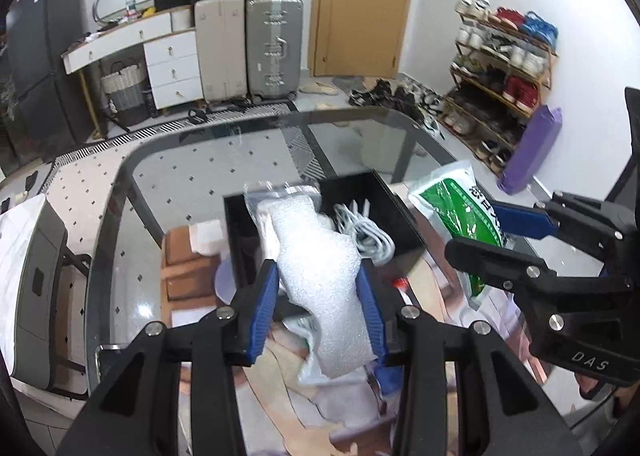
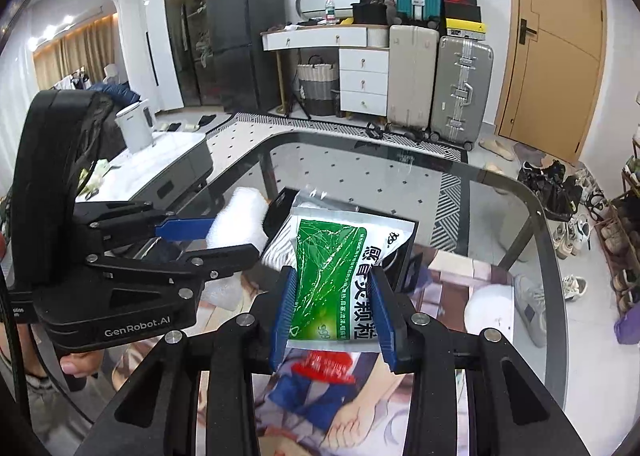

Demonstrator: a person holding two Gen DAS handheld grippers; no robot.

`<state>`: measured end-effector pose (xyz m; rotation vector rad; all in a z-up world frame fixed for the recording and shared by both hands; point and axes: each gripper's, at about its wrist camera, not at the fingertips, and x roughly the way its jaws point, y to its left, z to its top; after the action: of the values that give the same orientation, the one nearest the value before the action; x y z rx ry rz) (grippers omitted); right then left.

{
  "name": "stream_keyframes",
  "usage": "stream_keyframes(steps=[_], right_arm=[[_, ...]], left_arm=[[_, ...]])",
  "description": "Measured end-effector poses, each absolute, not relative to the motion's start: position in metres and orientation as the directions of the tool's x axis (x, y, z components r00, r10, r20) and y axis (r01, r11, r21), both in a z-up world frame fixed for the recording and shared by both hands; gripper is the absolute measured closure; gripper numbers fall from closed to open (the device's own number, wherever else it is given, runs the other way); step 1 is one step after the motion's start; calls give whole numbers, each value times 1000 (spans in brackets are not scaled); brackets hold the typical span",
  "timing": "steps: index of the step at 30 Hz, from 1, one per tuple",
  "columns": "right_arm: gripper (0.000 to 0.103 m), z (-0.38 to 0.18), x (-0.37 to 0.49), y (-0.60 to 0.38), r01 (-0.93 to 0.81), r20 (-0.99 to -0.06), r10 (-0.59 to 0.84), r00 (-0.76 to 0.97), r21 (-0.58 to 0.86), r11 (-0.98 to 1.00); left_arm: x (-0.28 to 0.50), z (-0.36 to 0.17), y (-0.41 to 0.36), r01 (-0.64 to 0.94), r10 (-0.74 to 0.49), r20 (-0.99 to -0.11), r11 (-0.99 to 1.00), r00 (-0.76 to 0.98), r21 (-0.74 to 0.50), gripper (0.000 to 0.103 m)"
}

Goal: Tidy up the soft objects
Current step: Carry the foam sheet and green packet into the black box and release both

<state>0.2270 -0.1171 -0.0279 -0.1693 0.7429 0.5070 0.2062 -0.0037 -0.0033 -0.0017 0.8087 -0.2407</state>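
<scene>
My left gripper (image 1: 320, 288) is shut on a white foam sheet in a clear plastic bag (image 1: 320, 272) and holds it over the near edge of a black box (image 1: 396, 200) on the glass table. A white cable (image 1: 368, 232) lies in the box. My right gripper (image 2: 334, 308) is shut on a green and white pouch (image 2: 340, 276), held just right of the box (image 2: 404, 260). In the left wrist view the right gripper (image 1: 500, 232) and the pouch (image 1: 456, 200) show at the right. In the right wrist view the left gripper (image 2: 224, 236) and the foam (image 2: 240, 224) show at the left.
The glass table (image 1: 192, 160) has a printed mat (image 2: 452, 288) under the grippers and a small red packet (image 2: 324, 368) near the front. Suitcases (image 1: 248, 44), a white desk (image 1: 160, 52), a door and a shoe rack (image 1: 500, 68) stand beyond the table.
</scene>
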Motion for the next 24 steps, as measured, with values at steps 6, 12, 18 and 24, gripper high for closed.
stream_keyframes(steps=[6, 12, 18, 24], right_arm=[[66, -38, 260, -114, -459, -674, 369, 640, 51, 887], [66, -46, 287, -112, -429, -667, 370, 646, 84, 899], [66, -56, 305, -105, -418, -672, 359, 648, 81, 905], [66, -66, 320, -97, -399, -685, 354, 637, 100, 911]], left_arm=[[229, -10, 0, 178, -224, -705, 974, 673, -140, 64], [250, -21, 5, 134, -219, -707, 976, 672, -174, 64], [262, -29, 12, 84, -187, -717, 981, 672, -177, 64], [275, -46, 22, 44, -178, -744, 980, 644, -196, 64]])
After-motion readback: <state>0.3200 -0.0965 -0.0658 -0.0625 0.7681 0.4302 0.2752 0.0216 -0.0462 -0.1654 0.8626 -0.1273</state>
